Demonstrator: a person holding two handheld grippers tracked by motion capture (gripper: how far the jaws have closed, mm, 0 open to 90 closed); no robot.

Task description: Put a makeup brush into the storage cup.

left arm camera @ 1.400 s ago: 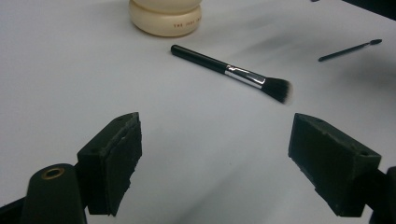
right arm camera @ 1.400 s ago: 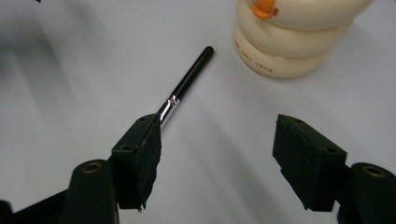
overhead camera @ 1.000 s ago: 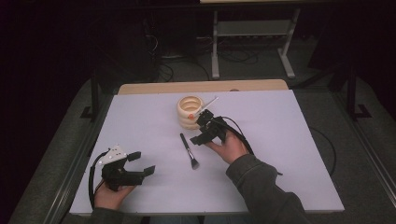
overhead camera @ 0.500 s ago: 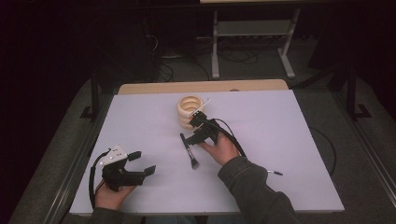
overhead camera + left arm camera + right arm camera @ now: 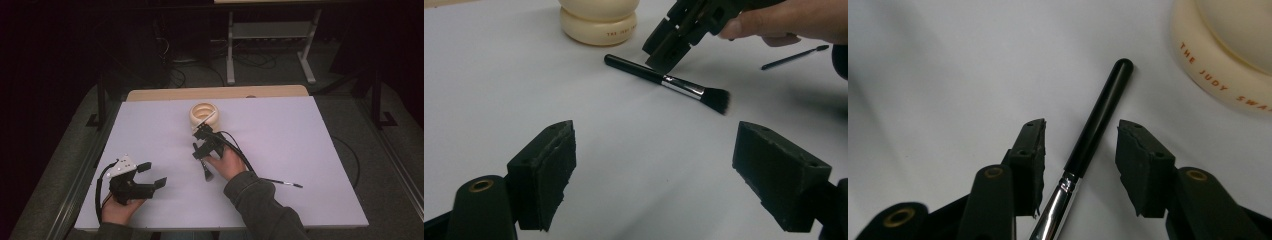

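The brush (image 5: 1096,120) lies flat on the white table (image 5: 310,150), just in front of the cream jar (image 5: 203,114). The right gripper (image 5: 1080,147) straddles its black handle, jaws half apart and just now closing, pads not yet touching it (a gap shows on each side). The left gripper (image 5: 654,165) rests near the table's front edge, well apart from the brush, jaws wide with nothing between. A thin liner brush (image 5: 282,182) lies off to the right.

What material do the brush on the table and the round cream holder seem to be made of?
Brush: glossy black handle, probably plastic or lacquered wood; shiny silver ferrule, likely metal; dark bristles. Cream holder: smooth and matte with printed lettering, perhaps ceramic or plastic.
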